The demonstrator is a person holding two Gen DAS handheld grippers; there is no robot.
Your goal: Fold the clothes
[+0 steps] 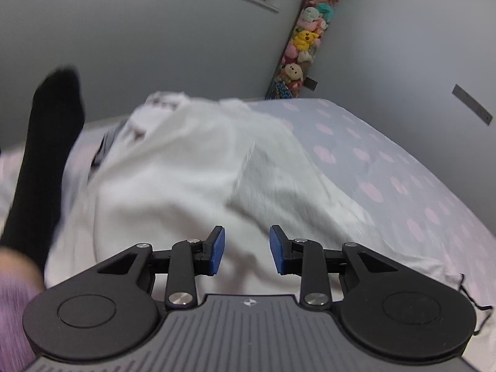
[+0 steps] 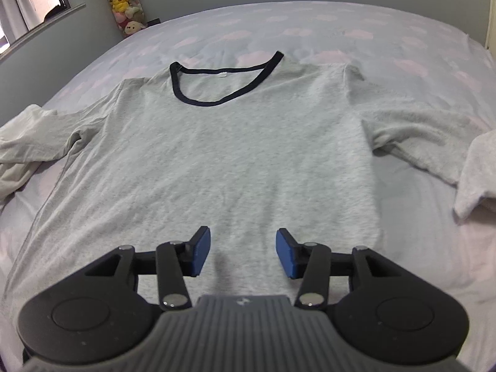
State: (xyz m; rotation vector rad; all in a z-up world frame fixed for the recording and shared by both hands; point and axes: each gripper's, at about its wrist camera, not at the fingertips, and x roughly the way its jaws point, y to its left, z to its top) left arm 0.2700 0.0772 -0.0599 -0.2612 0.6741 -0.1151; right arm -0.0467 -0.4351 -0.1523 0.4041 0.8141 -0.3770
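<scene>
Showing no legible writing; neck tag (image 2: 223, 74) on grey T-shirt (image 2: 235, 155) blank. Left gripper (image 1: 247, 249), right gripper (image 2: 243, 252) open, empty. White garment (image 1: 173, 179) blurred.

Left wrist view: low and close over a rumpled white garment (image 1: 186, 167), facing across the bed (image 1: 403, 167) toward the corner column of plush toys (image 1: 302, 43). Right wrist view: higher, looking down the bed's length. Shared: bed, plush toys, window.

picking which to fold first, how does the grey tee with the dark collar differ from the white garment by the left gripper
The grey tee lies spread flat, sleeves out; the white garment is bunched in a heap. The tee has a dark neckline; none shows on the white one. Both lie on the spotted bedsheet, ungripped.
</scene>
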